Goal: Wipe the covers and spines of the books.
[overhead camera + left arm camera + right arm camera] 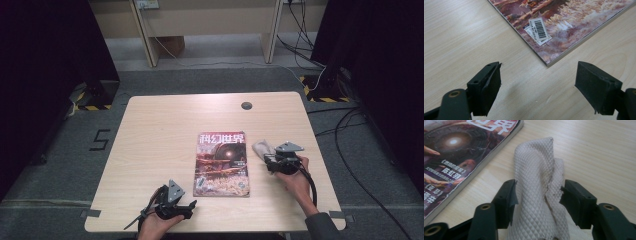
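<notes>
Right gripper (pixel 537 195) spread around crumpled cloth (pixel 536 182) near desk's (pixel 150 150) right edge, beside magazine (pixel 221 165); wiping not begun.

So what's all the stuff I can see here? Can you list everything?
Magazine: one, reddish-brown cover with white title letters, flat in the middle of the table.
Cloth: one, off-white with a diamond weave, bunched up just right of the magazine, between the right gripper's jaws.
Table: one, light wood, on grey floor.
Cable hole: one, dark, near the table's far edge.
Left gripper: one, black, jaws open, by the magazine's near left corner.
Right gripper: one, black, jaws either side of the cloth, one pad apart from it.
Hands: two, at the near edge, one holding each gripper.
</notes>
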Tool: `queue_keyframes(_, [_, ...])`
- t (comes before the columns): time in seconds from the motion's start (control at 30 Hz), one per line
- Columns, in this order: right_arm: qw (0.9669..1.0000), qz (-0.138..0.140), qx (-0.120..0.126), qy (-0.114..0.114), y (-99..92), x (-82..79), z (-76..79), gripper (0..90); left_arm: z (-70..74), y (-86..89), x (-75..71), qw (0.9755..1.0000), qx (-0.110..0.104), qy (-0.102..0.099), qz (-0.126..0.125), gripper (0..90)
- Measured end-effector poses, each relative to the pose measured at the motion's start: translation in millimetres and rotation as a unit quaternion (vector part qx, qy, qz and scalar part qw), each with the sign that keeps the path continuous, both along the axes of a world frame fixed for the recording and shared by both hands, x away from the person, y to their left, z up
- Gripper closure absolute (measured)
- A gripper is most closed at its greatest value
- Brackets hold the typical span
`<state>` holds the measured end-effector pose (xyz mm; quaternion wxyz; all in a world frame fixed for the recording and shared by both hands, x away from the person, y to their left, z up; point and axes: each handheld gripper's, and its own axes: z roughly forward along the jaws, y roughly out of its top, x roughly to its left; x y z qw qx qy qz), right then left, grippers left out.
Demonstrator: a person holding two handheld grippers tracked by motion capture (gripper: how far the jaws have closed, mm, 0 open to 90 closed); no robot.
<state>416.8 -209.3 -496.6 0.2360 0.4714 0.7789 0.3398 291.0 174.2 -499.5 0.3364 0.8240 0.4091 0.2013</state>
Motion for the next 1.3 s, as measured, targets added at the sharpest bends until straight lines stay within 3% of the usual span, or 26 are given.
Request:
queue_keyframes(0.1, [1.0000, -0.001, 0.000, 0.001, -4.5, -5.5, 2.3, 37.8, -0.7, -0.3, 0.2, 1.0000, -0.003, 0.001, -0.003, 20.1])
queue_keyframes(0.2, [1.0000, 0.001, -0.003, -0.008, -7.2, -10.4, 6.4, 36.8, -0.7, -0.3, 0.8, 1.0000, -0.005, 0.000, -0.002, 20.2])
queue_keyframes(0.43, [1.0000, 0.009, 0.002, -0.004, -7.7, -19.6, 5.7, 34.5, -1.0, -1.3, 2.5, 1.0000, -0.004, 0.002, -0.004, 20.2])
queue_keyframes(1.0, [0.9989, 0.011, 0.045, -0.008, -26.1, -55.3, 10.6, 28.9, -0.9, -4.1, 4.5, 1.0000, -0.005, 0.000, -0.007, 20.2])
queue_keyframes(1.3, [0.9985, 0.022, 0.050, -0.006, -25.4, -68.1, 11.5, 27.6, -0.3, -3.6, 3.1, 1.0000, -0.002, 0.001, -0.007, 20.2])
